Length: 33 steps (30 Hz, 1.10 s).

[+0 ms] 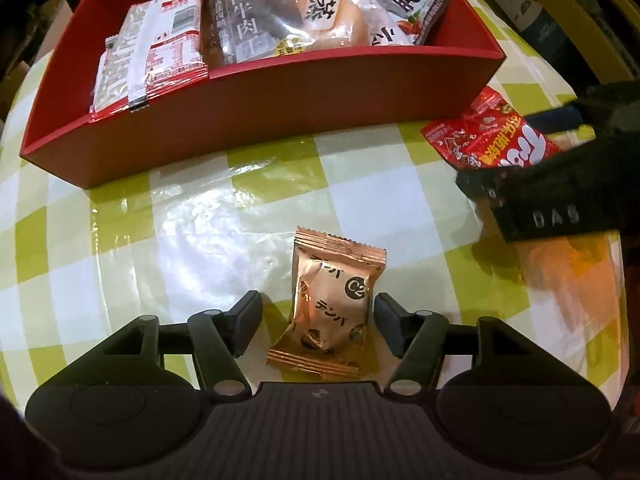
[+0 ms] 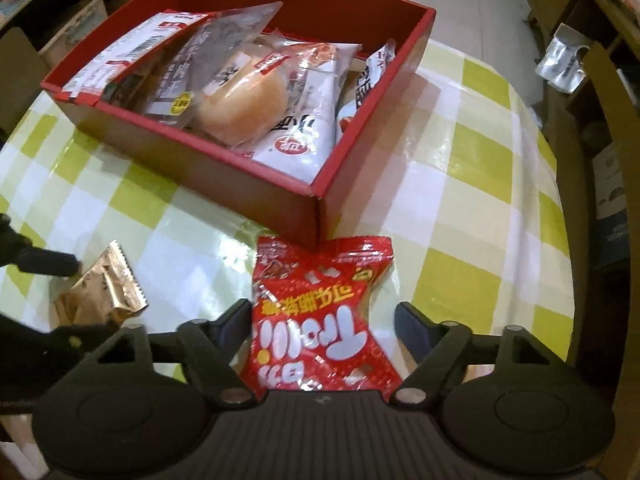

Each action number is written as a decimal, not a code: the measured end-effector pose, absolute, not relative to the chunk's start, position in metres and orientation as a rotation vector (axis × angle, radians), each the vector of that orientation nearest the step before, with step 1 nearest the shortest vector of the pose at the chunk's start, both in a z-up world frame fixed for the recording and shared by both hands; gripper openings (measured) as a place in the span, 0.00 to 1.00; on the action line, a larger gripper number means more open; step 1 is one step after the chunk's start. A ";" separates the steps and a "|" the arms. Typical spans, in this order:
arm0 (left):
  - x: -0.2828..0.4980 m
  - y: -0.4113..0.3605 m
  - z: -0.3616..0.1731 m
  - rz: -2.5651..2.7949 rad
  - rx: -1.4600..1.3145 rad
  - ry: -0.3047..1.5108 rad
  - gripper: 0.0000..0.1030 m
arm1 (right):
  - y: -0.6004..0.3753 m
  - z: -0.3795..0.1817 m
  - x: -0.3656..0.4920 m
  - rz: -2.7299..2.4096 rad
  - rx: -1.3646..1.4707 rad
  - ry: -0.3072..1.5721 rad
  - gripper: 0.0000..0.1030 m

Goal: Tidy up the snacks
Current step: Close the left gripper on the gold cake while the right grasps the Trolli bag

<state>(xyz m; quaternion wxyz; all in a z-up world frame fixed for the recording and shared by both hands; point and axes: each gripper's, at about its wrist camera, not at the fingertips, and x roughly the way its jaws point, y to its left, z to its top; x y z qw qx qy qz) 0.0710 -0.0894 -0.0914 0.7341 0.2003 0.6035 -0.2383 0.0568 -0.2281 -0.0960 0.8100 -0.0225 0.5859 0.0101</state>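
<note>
— Checked green tablecloth (image 1: 168, 216); red box (image 1: 256, 120) of snacks at the far side?
— Yes. Left gripper (image 1: 316, 328) gapes astride the copper packet (image 1: 332, 308); right gripper (image 2: 324, 332) brackets the red packet (image 2: 320, 312), one finger touching, no squeeze.

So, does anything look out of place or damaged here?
Two packets lie outside the red box on the table: a copper one between the left hand-held gripper's open jaws and a red one between the right hand-held gripper's. Snacks in the box overlap untidily. No spill or damage shows.
</note>
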 end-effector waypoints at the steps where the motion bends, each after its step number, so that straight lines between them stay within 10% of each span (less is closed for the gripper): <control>1: 0.071 -0.090 -0.092 -0.524 0.446 1.324 0.67 | -0.226 -0.094 0.053 0.027 -0.051 1.255 0.70; 13: 0.065 -0.089 -0.095 -0.535 0.466 1.316 0.70 | -0.212 -0.089 0.021 0.025 -0.030 1.278 0.64; 22: 0.070 -0.086 -0.102 -0.502 0.463 1.308 0.87 | -0.216 -0.102 0.031 -0.056 0.004 1.293 1.00; 33: 0.069 -0.084 -0.105 -0.532 0.454 1.270 0.94 | -0.225 -0.104 0.029 -0.141 0.073 1.245 1.00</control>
